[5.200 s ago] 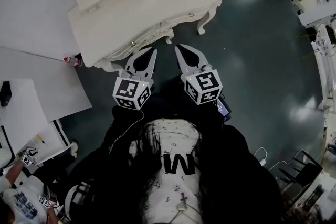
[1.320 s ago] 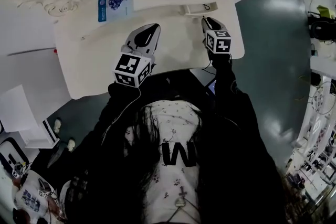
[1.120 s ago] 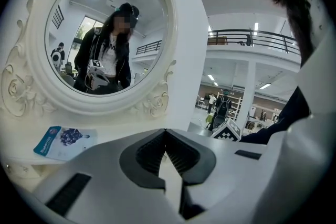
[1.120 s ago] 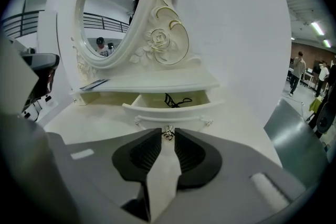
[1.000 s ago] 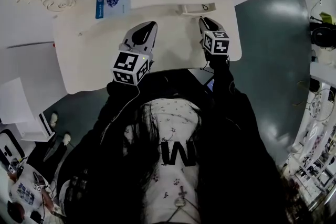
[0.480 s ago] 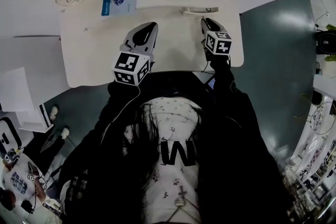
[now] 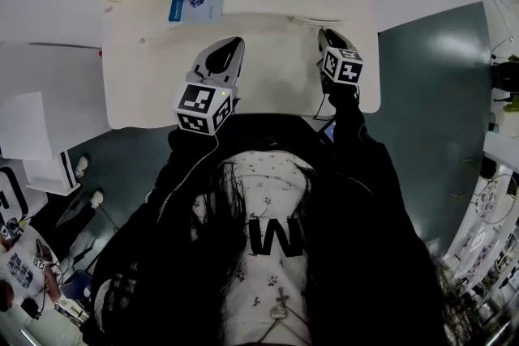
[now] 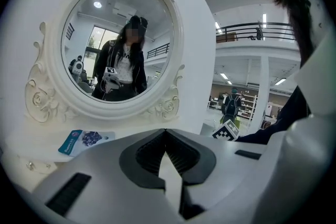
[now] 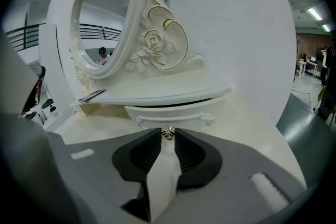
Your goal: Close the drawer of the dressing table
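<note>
Knob [image 9: 167,134] of drawer [image 9: 173,111] gripped between right claw [image 9: 167,130] tips.

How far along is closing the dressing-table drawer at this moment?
Nearly done: the drawer sits almost flush under the shelf, with a thin dark gap showing above its front. In hand: the right tool pinches its knob. To do: the last push in, then release. The left tool is shut, idle.
</note>
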A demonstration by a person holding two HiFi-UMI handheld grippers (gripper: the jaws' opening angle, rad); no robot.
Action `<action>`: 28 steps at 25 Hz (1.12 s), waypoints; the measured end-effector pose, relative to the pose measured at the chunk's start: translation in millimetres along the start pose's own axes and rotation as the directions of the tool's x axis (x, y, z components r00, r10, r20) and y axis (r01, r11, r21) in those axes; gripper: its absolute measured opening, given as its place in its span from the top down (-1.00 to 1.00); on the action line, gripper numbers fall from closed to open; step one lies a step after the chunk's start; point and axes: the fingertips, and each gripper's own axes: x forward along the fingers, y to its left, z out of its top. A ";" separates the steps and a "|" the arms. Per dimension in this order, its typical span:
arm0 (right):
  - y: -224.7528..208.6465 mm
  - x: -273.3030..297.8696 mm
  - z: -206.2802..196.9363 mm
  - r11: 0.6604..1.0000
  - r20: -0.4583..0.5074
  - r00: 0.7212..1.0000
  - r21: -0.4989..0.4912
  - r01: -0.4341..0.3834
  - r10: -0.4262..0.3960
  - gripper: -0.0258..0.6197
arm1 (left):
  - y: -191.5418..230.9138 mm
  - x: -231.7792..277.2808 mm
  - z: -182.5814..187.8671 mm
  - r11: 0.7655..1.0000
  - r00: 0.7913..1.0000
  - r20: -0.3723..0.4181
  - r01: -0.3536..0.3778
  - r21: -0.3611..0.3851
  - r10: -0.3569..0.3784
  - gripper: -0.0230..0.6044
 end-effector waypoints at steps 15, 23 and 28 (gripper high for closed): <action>-3.7 11.3 8.7 1.000 -0.017 1.000 -0.011 0.007 -0.007 0.64 | -0.8 -2.7 -0.6 1.000 1.000 0.004 -0.003 -0.015 0.003 0.93; -3.6 16.0 15.8 1.000 -0.009 1.000 -0.007 -0.004 0.004 0.61 | 4.8 -2.3 -3.6 0.999 1.000 -0.005 -0.018 -0.029 0.018 0.93; -3.1 16.9 16.1 1.000 -0.007 1.000 -0.005 -0.006 0.006 0.61 | 1.9 -0.1 -5.1 1.000 1.000 -0.010 -0.009 -0.027 0.009 0.93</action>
